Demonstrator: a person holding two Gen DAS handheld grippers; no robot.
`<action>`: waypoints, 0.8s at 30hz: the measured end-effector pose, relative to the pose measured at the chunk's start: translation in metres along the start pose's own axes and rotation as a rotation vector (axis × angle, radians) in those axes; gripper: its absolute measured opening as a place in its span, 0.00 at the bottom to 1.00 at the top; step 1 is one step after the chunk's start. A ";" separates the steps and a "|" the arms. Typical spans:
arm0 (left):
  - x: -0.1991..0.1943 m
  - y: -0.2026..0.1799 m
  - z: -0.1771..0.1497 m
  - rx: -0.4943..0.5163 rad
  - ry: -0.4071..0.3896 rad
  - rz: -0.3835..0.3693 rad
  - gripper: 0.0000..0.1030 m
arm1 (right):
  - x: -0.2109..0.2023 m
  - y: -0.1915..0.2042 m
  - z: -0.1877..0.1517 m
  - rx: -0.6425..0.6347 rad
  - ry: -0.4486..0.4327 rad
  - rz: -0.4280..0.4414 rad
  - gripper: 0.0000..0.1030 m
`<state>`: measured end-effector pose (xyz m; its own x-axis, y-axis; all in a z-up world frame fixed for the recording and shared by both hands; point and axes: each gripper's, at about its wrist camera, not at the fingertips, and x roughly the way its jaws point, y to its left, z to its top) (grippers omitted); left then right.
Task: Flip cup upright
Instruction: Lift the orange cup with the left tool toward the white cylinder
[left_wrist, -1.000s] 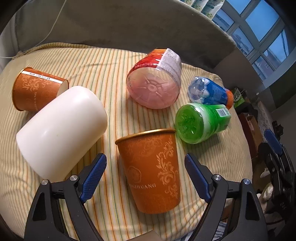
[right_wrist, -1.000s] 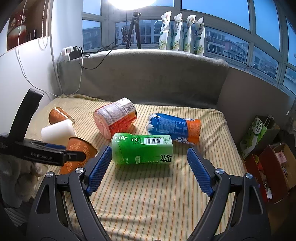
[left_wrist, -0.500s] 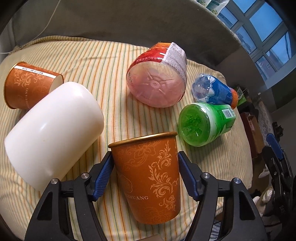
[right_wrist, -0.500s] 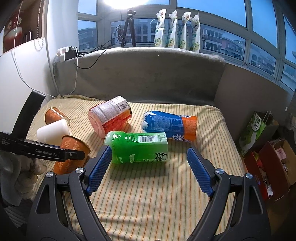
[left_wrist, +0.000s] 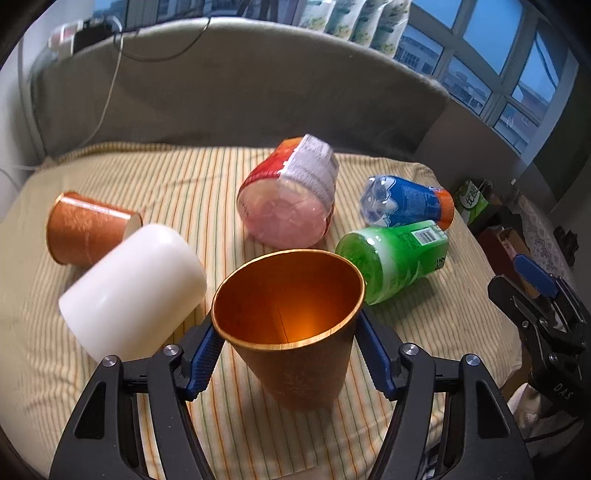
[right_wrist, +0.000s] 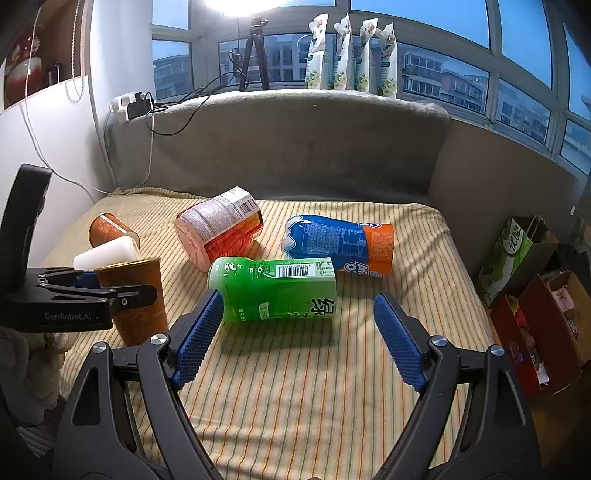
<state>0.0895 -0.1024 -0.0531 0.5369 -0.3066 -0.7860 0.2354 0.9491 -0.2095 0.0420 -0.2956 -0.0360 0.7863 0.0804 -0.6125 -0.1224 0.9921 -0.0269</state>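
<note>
The work surface is a cushion covered by a yellow striped cloth, backed by a grey padded backrest below a row of windows. Nearest in the left wrist view, the left gripper has its 2 blue pads pressed against opposite sides of an orange paper cup, pinching it; the cup's open mouth faces up and toward the camera, tilted slightly, showing the orange interior. In the right wrist view the same cup stands mouth-up at the left edge of the cloth with the left gripper clamped around it. The right gripper hovers over the near part of the cloth with its jaws spread wide and nothing between them. Just beyond its pads lies a green bottle on its side. Beside the held cup on its left lies a white cup on its side, and behind that a second orange cup, also on its side. Farther back lie a red bottle and a blue bottle with an orange end, both on their sides. On the ledge above the backrest stand 4 pouches and a tripod.
</note>
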 end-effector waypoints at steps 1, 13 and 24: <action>-0.001 -0.003 0.000 0.008 -0.010 0.008 0.66 | 0.000 0.000 0.000 0.001 0.001 0.001 0.83; 0.002 -0.023 -0.008 0.100 -0.067 0.071 0.65 | -0.005 -0.008 -0.002 0.030 0.000 -0.009 0.83; 0.004 -0.036 -0.016 0.156 -0.083 0.091 0.65 | -0.006 -0.012 -0.003 0.049 0.002 -0.016 0.83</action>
<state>0.0706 -0.1369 -0.0580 0.6253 -0.2310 -0.7454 0.3018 0.9524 -0.0420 0.0373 -0.3080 -0.0346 0.7865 0.0645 -0.6142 -0.0803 0.9968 0.0018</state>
